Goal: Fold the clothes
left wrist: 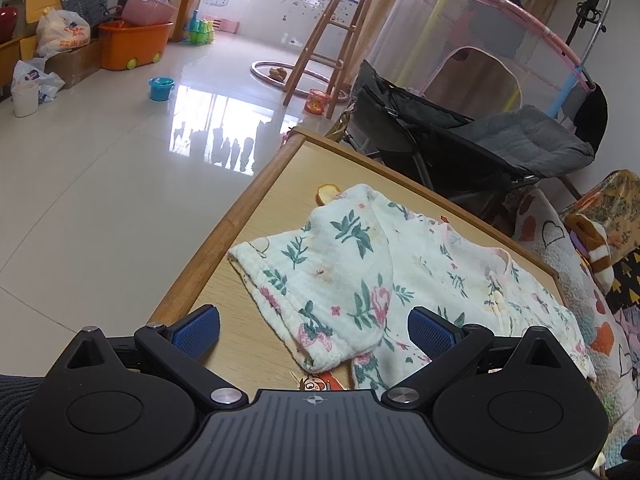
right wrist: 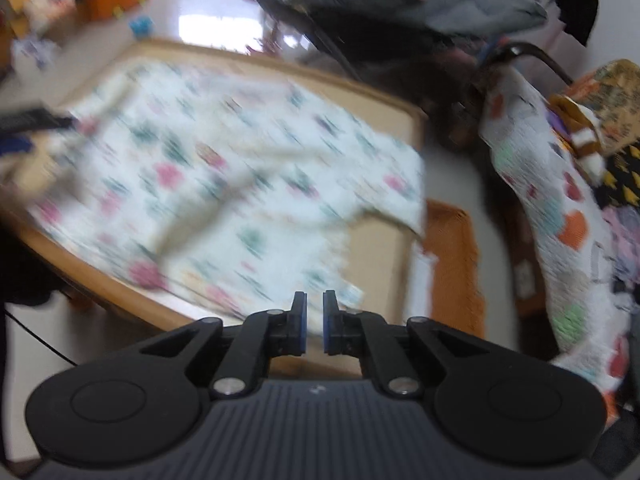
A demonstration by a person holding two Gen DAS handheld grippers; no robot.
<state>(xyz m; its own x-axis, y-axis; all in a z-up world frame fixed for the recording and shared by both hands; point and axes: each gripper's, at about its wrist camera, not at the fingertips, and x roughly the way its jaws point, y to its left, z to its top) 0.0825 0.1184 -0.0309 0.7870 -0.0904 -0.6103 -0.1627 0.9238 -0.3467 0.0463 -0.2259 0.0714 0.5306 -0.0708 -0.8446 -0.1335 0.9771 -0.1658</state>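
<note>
Mid-fold: left gripper (left wrist: 314, 334) jaws gape empty over the shirt (left wrist: 360, 280); right gripper (right wrist: 315, 322) jaws nearly closed, empty. Next, pinch the hem ahead.

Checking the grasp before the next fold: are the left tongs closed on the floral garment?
No: the left tongs stand wide open, blue pads apart on either side of the floral garment, gripping nothing.

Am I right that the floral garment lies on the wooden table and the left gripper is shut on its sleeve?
Not quite: the left gripper is open, its jaws spread wide above the floral garment, gripping nothing, as the left wrist view shows. The garment does lie on the wooden table.
</note>
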